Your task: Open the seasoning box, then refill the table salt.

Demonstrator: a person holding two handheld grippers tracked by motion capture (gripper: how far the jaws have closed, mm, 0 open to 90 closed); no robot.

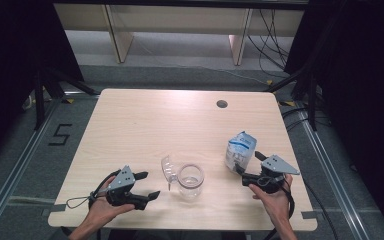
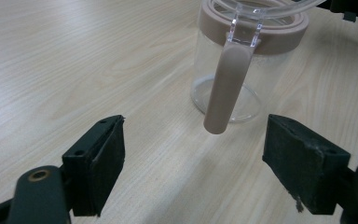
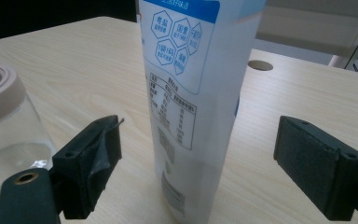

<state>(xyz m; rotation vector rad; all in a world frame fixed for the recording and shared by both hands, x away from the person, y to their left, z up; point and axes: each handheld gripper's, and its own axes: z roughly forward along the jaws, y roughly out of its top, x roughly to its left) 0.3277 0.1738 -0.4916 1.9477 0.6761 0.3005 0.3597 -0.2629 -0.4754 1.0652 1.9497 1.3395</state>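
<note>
A clear glass jar (image 1: 190, 181) with a beige rim stands near the table's front middle, its hinged lid (image 1: 168, 168) flipped open to the left. In the left gripper view a beige clasp (image 2: 226, 88) hangs down the front of the jar (image 2: 204, 70). My left gripper (image 1: 147, 185) rests left of the jar, open and empty (image 2: 193, 163). A white and blue pouch (image 1: 240, 149) stands upright right of the jar. My right gripper (image 1: 250, 164) is open around the pouch (image 3: 191, 93), with a gap between each pad and the pouch.
The light wooden table (image 1: 130, 125) has a round cable hole (image 1: 222, 104) at the back right. Its front edge runs just below both hands. The jar (image 3: 4, 130) sits close to the right gripper's left jaw. Black stands and cables flank the table.
</note>
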